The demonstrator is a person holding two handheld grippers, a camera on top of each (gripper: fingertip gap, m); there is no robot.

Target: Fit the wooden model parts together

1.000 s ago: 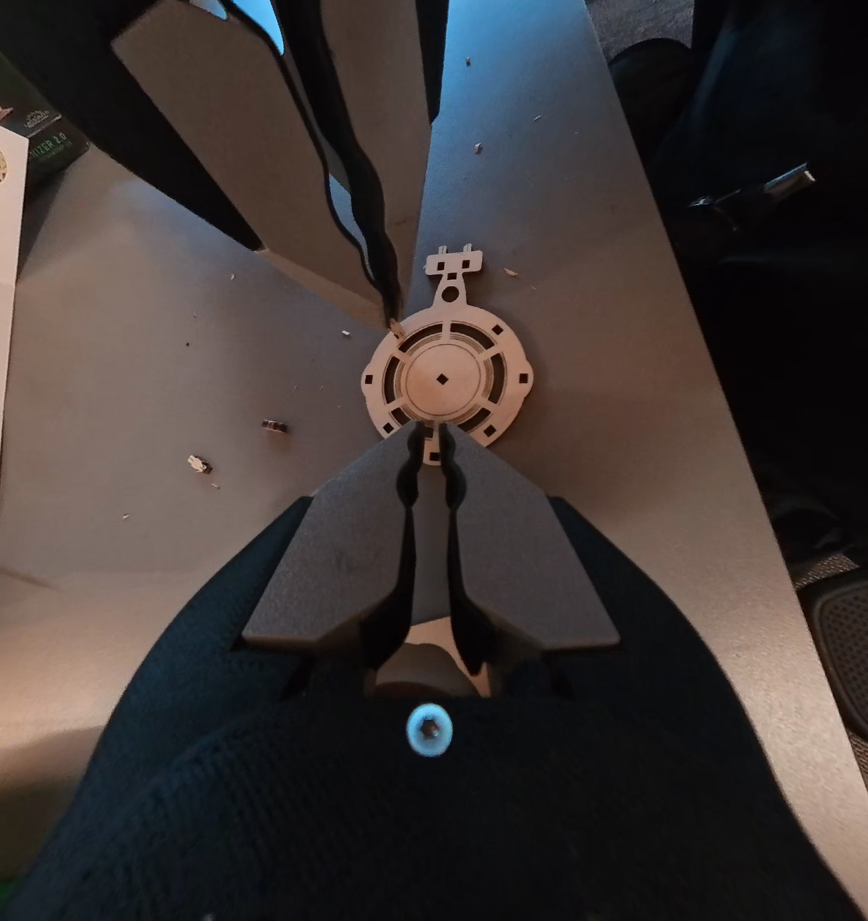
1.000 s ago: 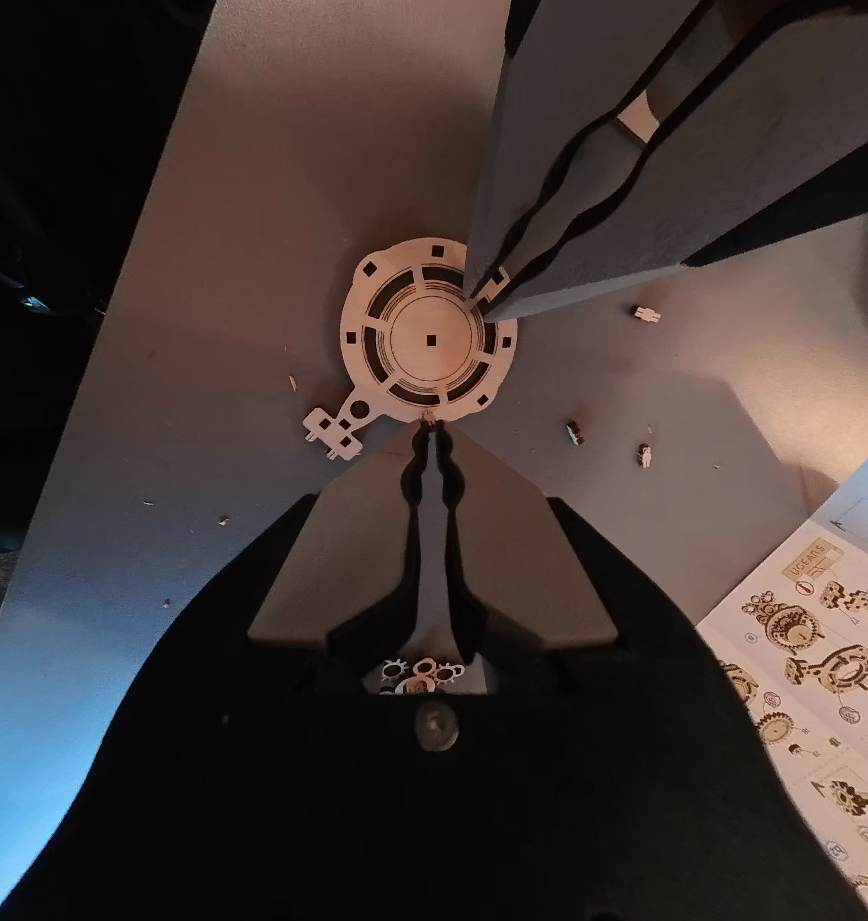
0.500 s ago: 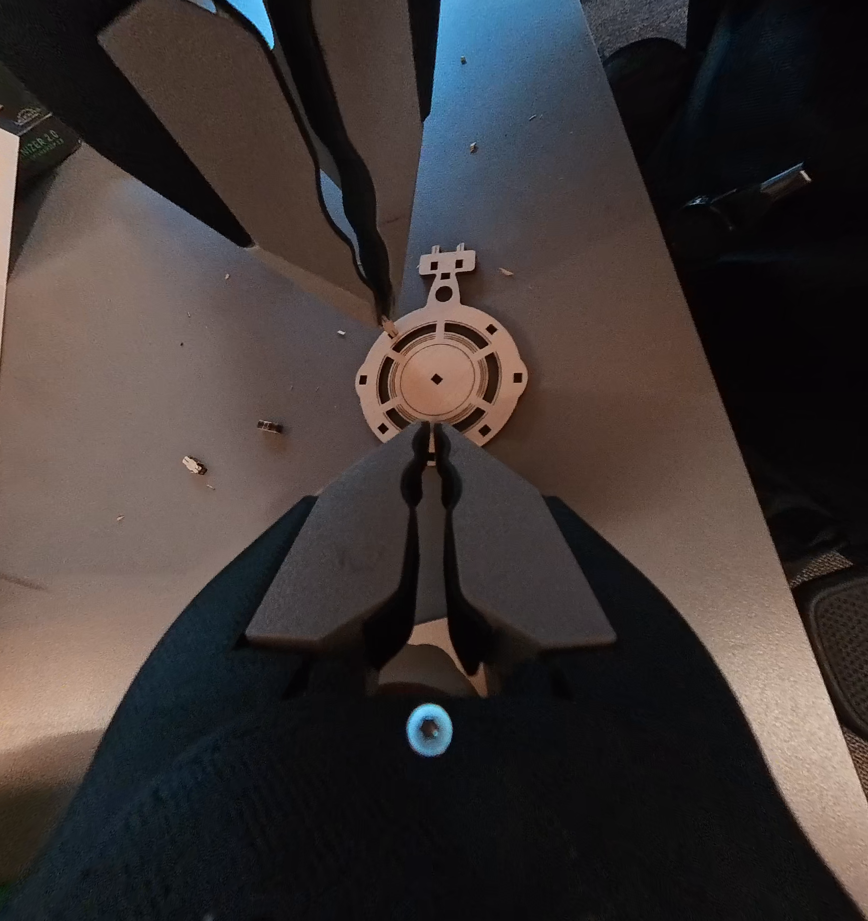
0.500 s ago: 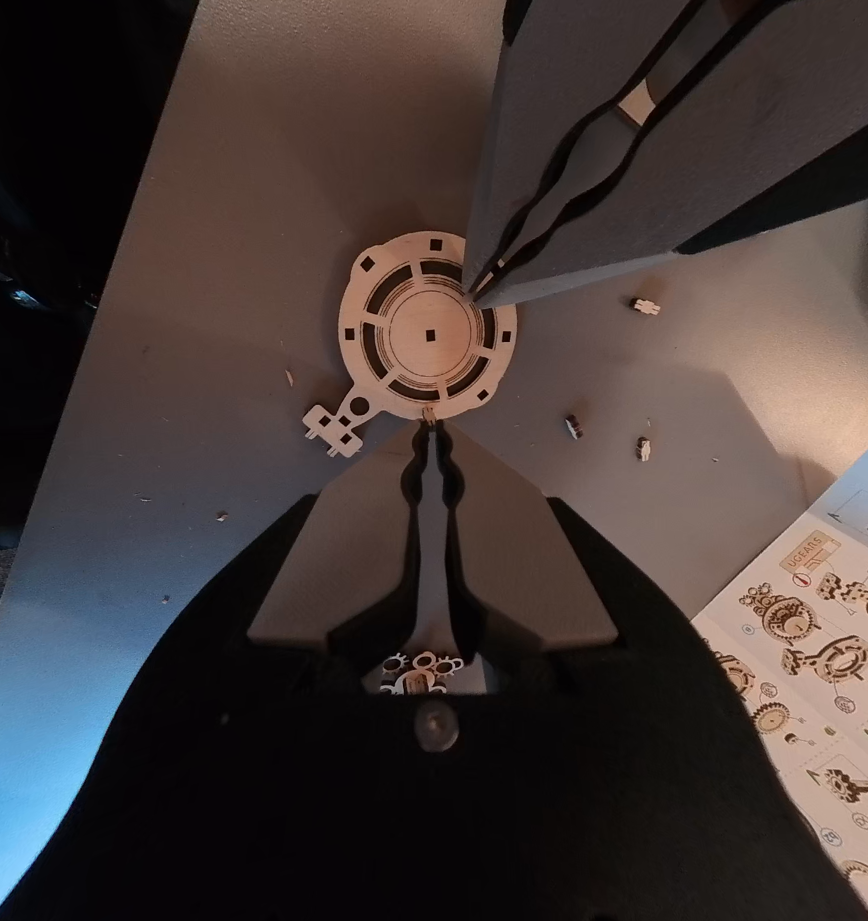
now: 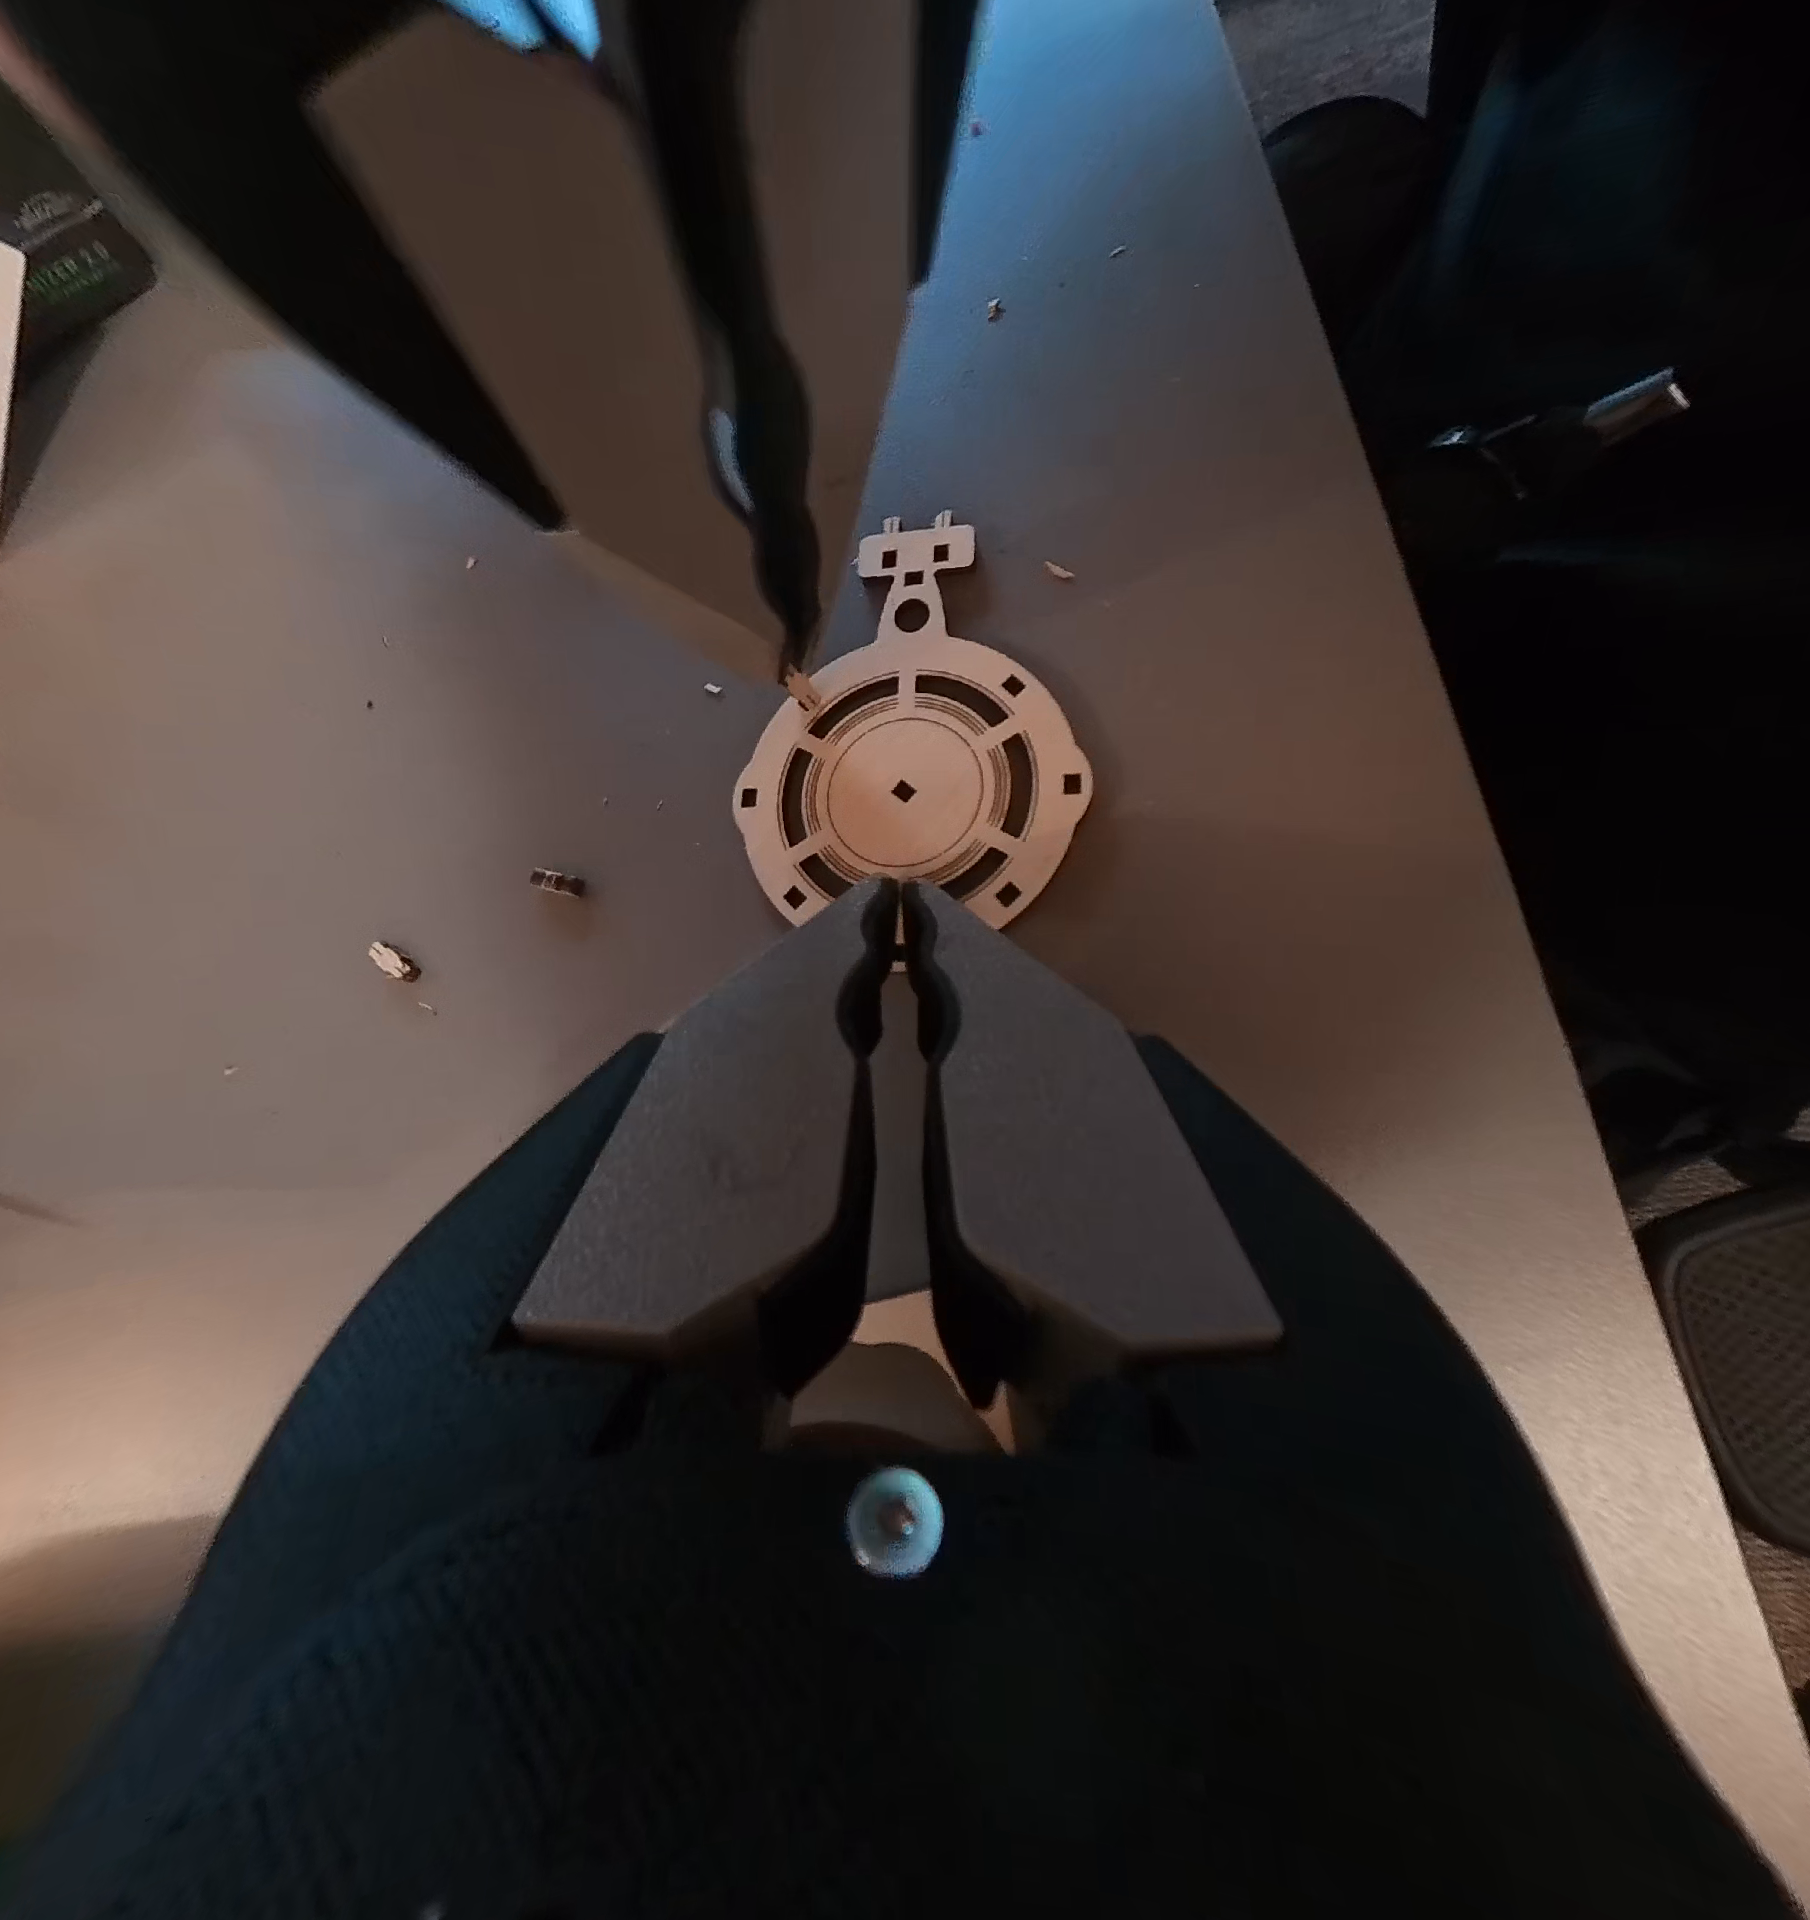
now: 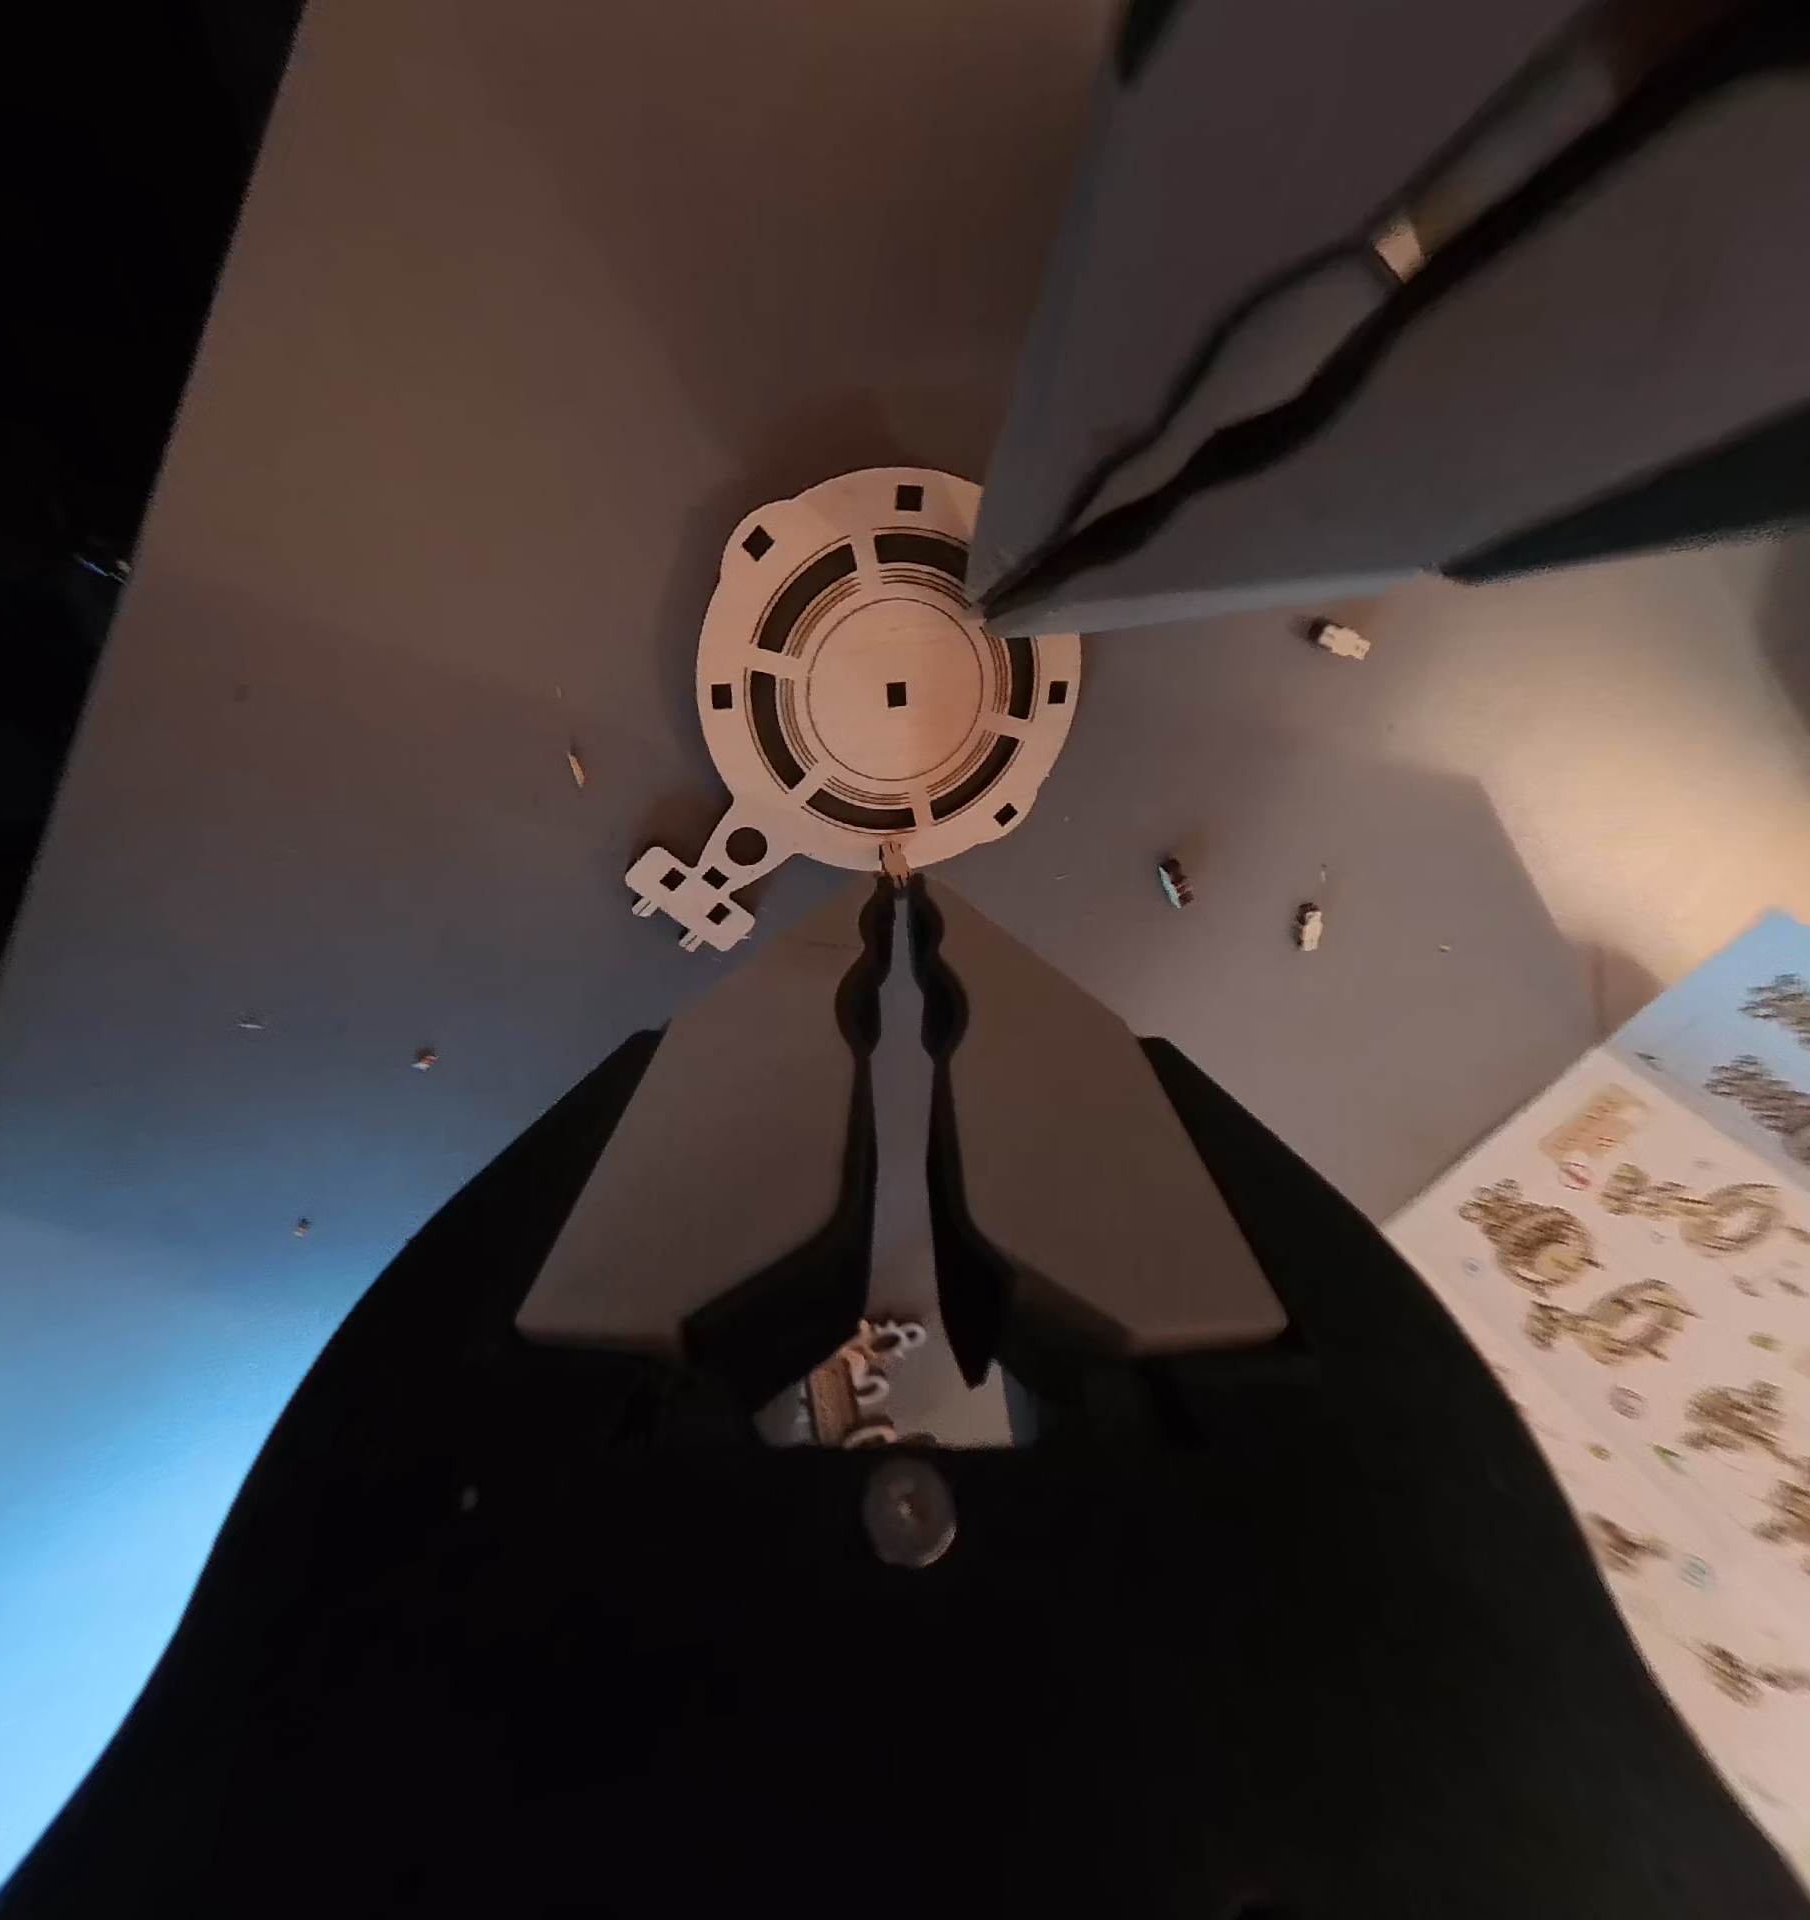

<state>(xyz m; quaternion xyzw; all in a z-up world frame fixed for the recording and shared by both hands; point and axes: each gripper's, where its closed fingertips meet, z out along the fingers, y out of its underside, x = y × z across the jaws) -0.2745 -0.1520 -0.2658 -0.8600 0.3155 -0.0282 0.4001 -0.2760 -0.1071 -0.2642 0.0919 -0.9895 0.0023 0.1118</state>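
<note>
Thin, light, brittle wooden disc (image 6: 896, 691) lay flat on counter (image 6: 465, 364). Right gripper (image 6: 895, 881) jaws clamped on tiny peg (image 6: 893, 858) at rim; left gripper (image 5: 899, 889) jaws together, pinning disc. Best held by solid rim.

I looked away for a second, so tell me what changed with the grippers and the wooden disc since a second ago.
The left gripper closed its jaws and now presses its tip on the round wooden disc. The right gripper kept pinching a tiny wooden peg at the disc's rim. The disc, the loose pegs and the instruction sheet stayed put.
</note>
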